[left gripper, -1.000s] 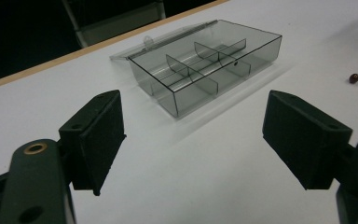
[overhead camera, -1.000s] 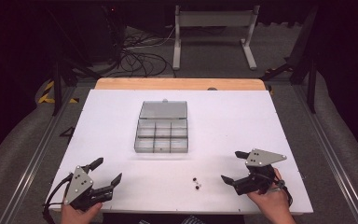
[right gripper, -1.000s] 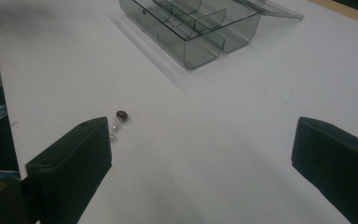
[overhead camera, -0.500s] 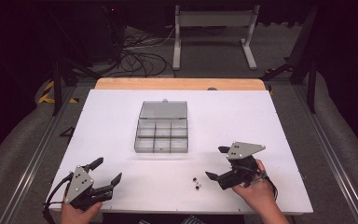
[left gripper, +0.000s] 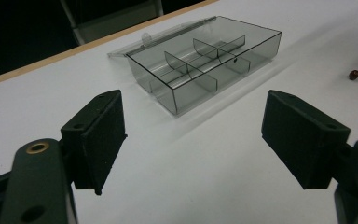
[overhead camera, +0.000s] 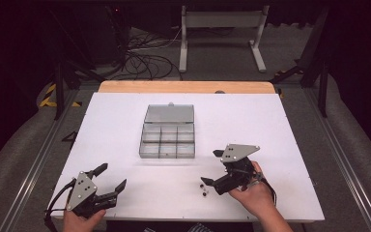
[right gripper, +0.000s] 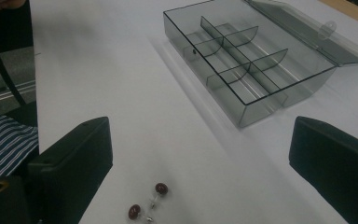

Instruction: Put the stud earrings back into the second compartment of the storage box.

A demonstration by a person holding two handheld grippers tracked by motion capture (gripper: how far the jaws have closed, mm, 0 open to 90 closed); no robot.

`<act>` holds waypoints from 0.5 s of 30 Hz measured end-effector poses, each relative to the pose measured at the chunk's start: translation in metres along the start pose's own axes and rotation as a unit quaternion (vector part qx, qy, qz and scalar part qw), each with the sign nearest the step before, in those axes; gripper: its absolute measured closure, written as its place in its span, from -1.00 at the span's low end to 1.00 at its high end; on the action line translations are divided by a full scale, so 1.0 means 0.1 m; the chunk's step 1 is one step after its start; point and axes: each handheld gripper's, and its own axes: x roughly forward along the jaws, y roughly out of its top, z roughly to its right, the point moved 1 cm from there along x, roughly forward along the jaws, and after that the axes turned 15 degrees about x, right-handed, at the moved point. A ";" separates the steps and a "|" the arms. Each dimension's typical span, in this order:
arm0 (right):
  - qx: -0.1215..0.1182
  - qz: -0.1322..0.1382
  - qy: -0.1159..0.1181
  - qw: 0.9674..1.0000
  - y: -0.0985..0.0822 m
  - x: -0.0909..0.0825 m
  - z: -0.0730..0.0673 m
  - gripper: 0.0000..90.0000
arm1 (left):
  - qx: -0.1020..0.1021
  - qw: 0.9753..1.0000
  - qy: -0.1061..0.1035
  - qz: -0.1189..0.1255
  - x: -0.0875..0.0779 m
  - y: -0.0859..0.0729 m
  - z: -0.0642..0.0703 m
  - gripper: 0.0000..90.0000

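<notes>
Two dark beads [right gripper: 147, 200] near right gripper [overhead camera: 212, 168]; compartment box [overhead camera: 167, 138] beyond.

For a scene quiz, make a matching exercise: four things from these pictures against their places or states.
Things:
1. compartment box
2. earrings
3. left gripper
4. right gripper

Places or states:
A. open, near the table's front left corner
B. lid folded back, mid-table
C. open, next to the earrings
D. loose on the table, dark red beads

Pairs: 1-B, 2-D, 3-A, 4-C

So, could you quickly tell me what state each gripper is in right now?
Left gripper: open, holding nothing.
Right gripper: open, holding nothing.
</notes>
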 end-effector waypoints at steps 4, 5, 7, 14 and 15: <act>0.022 -0.010 0.021 0.999 0.01 -0.01 0.01 -0.74 | -0.004 1.000 -0.002 -0.001 0.01 0.00 0.00 -0.51; 0.029 -0.014 0.027 0.999 0.01 -0.01 0.01 -0.65 | -0.002 1.000 -0.002 -0.002 0.01 0.00 0.00 -0.51; 0.030 -0.018 0.026 0.999 0.02 -0.01 0.01 -0.62 | -0.005 1.000 -0.002 -0.002 0.01 0.00 0.01 -0.51; 0.017 -0.075 -0.004 0.997 0.07 0.09 -0.05 -0.43 | 0.000 1.000 0.000 -0.006 0.02 0.00 0.01 -0.51; 0.017 -0.075 -0.004 0.997 0.07 0.09 -0.05 -0.43 | -0.005 1.000 -0.001 -0.004 0.02 0.00 0.01 -0.51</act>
